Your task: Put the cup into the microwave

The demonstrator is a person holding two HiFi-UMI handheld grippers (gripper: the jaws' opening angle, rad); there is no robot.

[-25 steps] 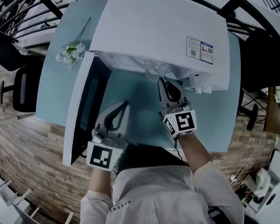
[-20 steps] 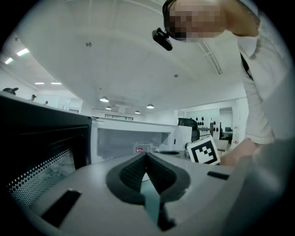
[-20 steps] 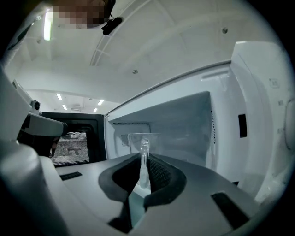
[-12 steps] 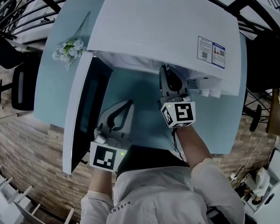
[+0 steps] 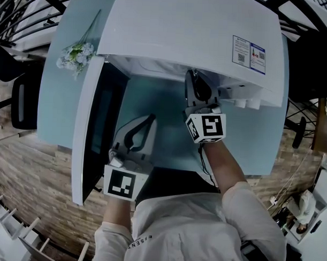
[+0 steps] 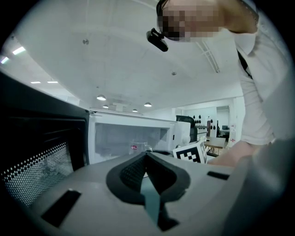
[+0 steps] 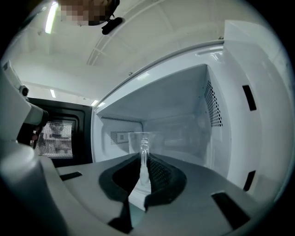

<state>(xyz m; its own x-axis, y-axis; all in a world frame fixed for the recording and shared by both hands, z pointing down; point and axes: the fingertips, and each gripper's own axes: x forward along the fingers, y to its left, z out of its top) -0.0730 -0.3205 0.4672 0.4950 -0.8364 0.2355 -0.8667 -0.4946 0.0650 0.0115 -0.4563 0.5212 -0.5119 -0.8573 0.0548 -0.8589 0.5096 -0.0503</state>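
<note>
1. Pale blue table (image 5: 164, 119) over a wood-plank floor (image 5: 33, 176) carries a white microwave (image 5: 183, 31); seen from the head view, the person stands at the table's near edge with both arms stretched forward.
2. Nearest, the left gripper (image 5: 147, 119) hangs over the table in front of the oven, just beside the open door (image 5: 91, 130). Its own view shows the jaws pressed together with nothing between them (image 6: 146, 154).
3. Further in, the right gripper (image 5: 194, 83) reaches under the microwave's top edge into the cavity. Its jaws are clamped on the handle of a clear glass cup (image 7: 139, 142).
4. That cup sits upright inside the white cavity, ahead of the jaws; whether its base touches the cavity floor cannot be told.
5. Beyond the door's hinge side, a sprig of white flowers (image 5: 75, 54) lies on the table's far left corner.
</note>
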